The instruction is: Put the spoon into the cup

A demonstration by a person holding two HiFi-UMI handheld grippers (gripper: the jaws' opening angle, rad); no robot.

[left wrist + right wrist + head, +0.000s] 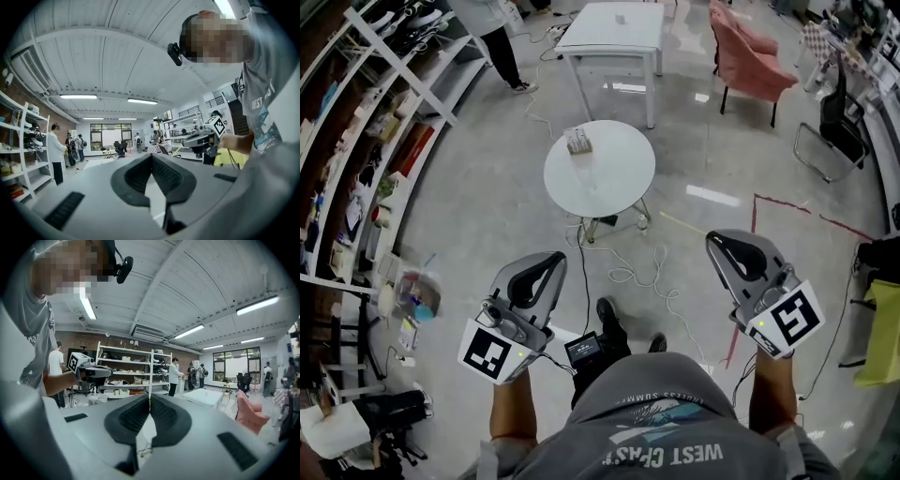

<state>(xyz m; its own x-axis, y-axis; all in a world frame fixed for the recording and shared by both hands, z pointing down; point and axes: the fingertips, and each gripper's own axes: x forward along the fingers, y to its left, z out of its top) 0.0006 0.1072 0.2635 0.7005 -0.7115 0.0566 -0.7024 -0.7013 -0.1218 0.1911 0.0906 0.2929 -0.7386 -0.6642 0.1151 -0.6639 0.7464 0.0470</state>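
Padding on the jaws meets tip to tip on the 2 grippers: the left gripper [551, 265] and the right gripper [722, 246] are each closed with nothing between, held above the floor. At 12 o'clock stands a round white table [619, 192], well apart from them. A small object [577, 141] sits near its 11 o'clock rim, too small to tell whether it is the cup or the spoon. Shelves [356, 169] run at 9 o'clock.
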